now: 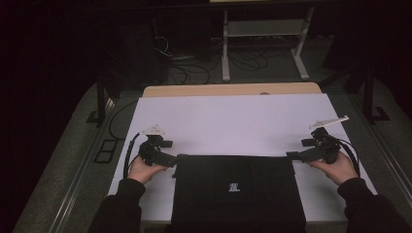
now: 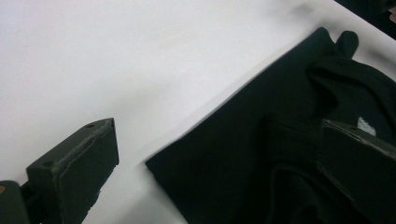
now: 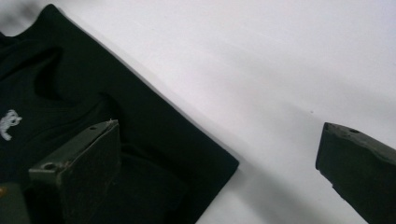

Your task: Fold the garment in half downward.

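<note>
A black folded garment with a small white logo lies flat at the near edge of the white table. My left gripper sits at the garment's far left corner, jaws open. In the left gripper view the gripper straddles that corner of the garment, one jaw over bare table and the other over cloth. My right gripper is at the far right corner, also open. In the right gripper view the gripper spans the corner of the garment.
The white cover leaves a wooden strip showing at the table's far edge. Beyond it stand a white table frame and loose cables on the dark floor. A person's dark sleeves enter from the bottom.
</note>
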